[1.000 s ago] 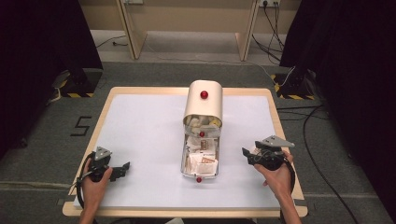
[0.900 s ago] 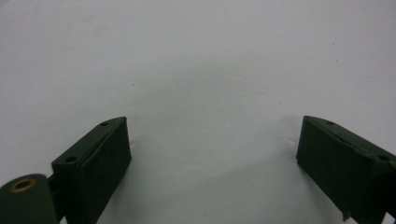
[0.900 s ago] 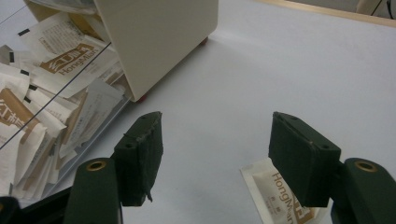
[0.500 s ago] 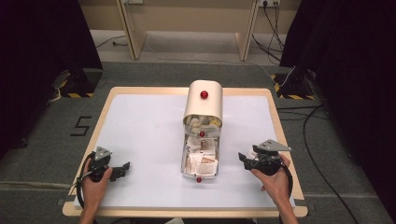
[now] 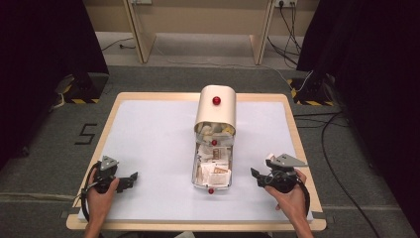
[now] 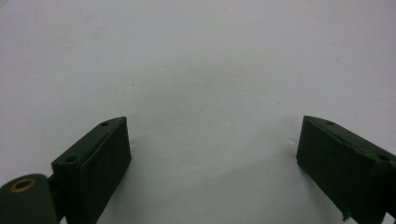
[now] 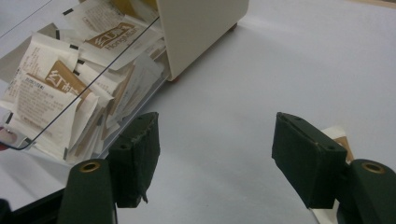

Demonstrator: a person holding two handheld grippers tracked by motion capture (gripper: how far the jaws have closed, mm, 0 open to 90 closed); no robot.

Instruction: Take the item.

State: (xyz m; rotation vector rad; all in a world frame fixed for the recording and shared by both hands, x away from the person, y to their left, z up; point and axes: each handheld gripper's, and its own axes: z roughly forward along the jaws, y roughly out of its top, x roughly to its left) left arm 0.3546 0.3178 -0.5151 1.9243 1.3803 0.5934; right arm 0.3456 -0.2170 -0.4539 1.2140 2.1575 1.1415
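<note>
A cream box [image 5: 216,110] with a red knob stands mid-table. Its clear drawer [image 5: 197,173] is pulled out toward me and holds several white and brown tea sachets [image 7: 51,93]. My right gripper [image 5: 255,174] rests on the table right of the drawer and points at it. Its jaws [image 7: 217,128] are open, have just been opening, and have only bare table between them. One sachet [image 7: 342,138] lies just outside its right jaw. My left gripper [image 5: 131,177] rests at the front left, open [image 6: 212,128] over bare white table.
The white tabletop [image 5: 148,134] has a wooden rim. A red knob [image 5: 211,190] marks the drawer's front end. Dark curtains stand at both sides, and cables run across the floor at the right.
The right gripper has shifted slightly toward the table's front edge. The left gripper has stayed where it was.
</note>
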